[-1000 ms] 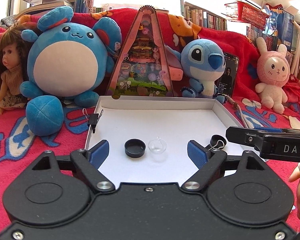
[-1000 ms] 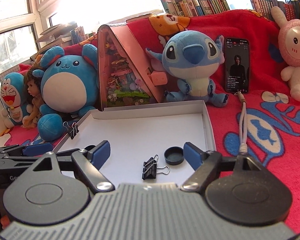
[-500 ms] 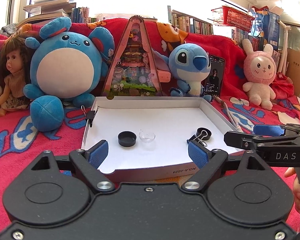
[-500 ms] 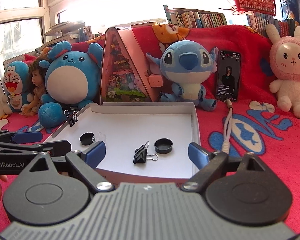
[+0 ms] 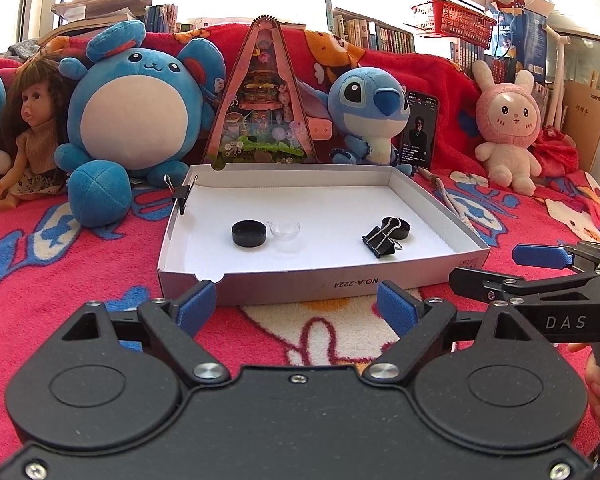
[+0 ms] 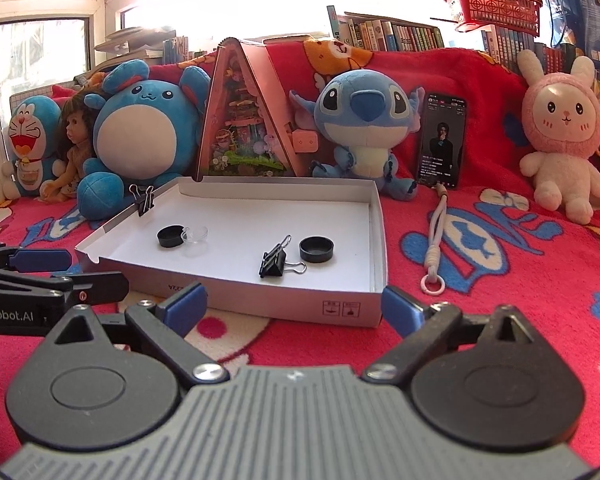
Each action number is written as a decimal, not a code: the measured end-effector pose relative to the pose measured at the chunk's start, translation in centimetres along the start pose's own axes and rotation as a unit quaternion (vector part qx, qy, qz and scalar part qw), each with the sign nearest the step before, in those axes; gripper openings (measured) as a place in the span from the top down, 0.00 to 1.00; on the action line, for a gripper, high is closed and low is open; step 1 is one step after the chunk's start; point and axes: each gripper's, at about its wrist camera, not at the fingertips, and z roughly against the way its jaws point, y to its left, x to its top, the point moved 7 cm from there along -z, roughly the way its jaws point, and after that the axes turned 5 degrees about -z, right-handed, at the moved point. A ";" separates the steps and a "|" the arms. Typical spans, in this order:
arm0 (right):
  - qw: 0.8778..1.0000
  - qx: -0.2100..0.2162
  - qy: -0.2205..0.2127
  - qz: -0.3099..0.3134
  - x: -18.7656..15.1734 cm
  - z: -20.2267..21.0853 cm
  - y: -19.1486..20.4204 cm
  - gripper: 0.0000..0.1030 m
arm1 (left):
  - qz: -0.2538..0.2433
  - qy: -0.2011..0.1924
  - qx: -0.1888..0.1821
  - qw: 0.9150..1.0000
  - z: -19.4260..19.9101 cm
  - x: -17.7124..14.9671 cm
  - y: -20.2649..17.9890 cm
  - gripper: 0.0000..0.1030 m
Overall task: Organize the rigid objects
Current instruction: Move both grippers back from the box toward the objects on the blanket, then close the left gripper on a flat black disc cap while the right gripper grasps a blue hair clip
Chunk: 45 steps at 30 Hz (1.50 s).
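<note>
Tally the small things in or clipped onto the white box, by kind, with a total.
Black caps: 2, one on the left and one on the right
Binder clips: 2, one lying on the floor of the white box, one clipped on its left wall
Clear dish: 1, touching the left cap
Total: 5

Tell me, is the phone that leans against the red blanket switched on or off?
On. The phone stands upright beside the blue plush, and its screen is lit, showing a figure in dark clothes with lines of text; a white cord lies below it.
</note>
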 end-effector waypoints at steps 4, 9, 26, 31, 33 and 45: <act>1.000 -0.002 0.002 -0.001 -1.3 0.5 0.2 0.05 | -0.006 0.002 -0.004 1.000 0.7 -1.1 -0.3 0.15; 1.000 0.002 -0.005 -0.011 -3.2 1.5 0.9 0.05 | -0.014 0.004 -0.006 1.000 1.4 -2.3 -0.5 0.15; 1.000 -0.017 -0.008 -0.022 -7.0 5.9 0.5 0.34 | -0.013 0.027 -0.010 1.000 5.5 -6.3 -0.2 0.38; 1.000 -0.021 -0.002 -0.006 -7.5 6.7 0.7 0.42 | -0.028 0.033 -0.006 0.999 6.0 -7.0 -0.5 0.48; 1.000 -0.021 0.006 0.003 -7.8 6.7 0.8 0.45 | -0.026 0.038 -0.011 0.999 6.0 -7.1 -0.6 0.50; 0.999 -0.043 0.020 0.022 -8.0 6.4 -0.8 0.52 | -0.047 0.029 0.001 0.998 5.6 -7.0 -1.0 0.53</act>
